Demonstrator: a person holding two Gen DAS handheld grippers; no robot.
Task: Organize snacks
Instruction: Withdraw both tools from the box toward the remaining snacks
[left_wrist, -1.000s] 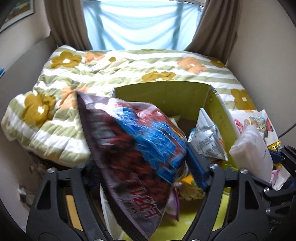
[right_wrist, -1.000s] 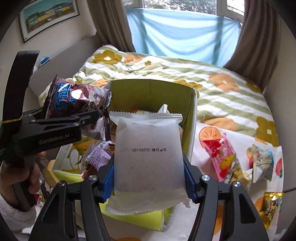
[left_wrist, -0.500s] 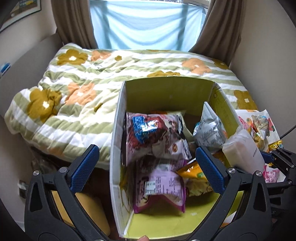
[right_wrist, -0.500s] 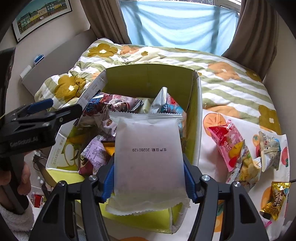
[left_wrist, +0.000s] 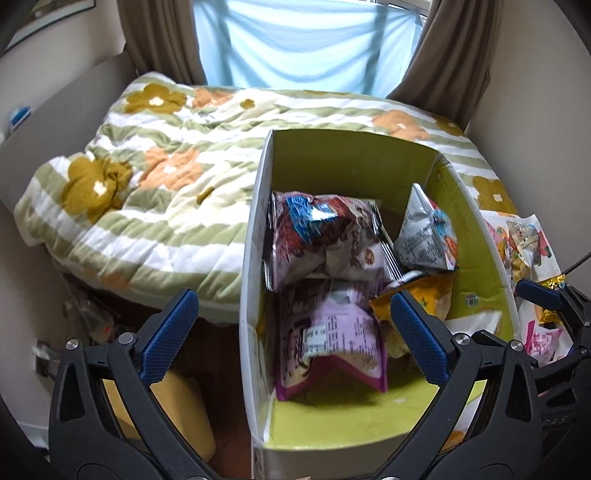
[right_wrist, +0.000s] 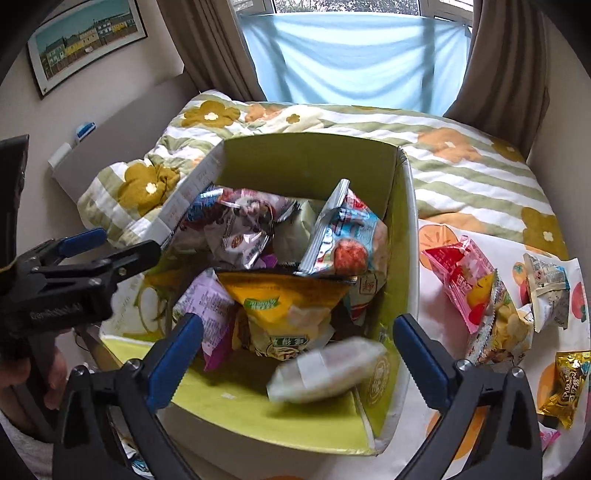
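Note:
A green cardboard box (left_wrist: 351, 162) (right_wrist: 310, 158) stands on the bed and holds several snack bags. A dark red and blue bag (left_wrist: 325, 236) lies at its back left, a purple bag (left_wrist: 332, 343) in front of it, a yellow bag (right_wrist: 284, 306) in the middle. A white packet (right_wrist: 325, 369) is blurred, falling into the box's front right corner. My left gripper (left_wrist: 291, 336) is open and empty over the box's left wall. My right gripper (right_wrist: 295, 354) is open and empty above the white packet.
Loose snacks lie on a fruit-print cloth (right_wrist: 436, 236) right of the box: a pink bag (right_wrist: 461, 277), a silver packet (right_wrist: 546, 291), a gold bag (right_wrist: 565, 384). A flowered striped quilt (left_wrist: 147, 192) covers the bed. The curtained window (right_wrist: 351, 59) is behind.
My left gripper let go of the dark red and blue bag, which now lies in the box. My right gripper opened and the white packet is dropping into the box.

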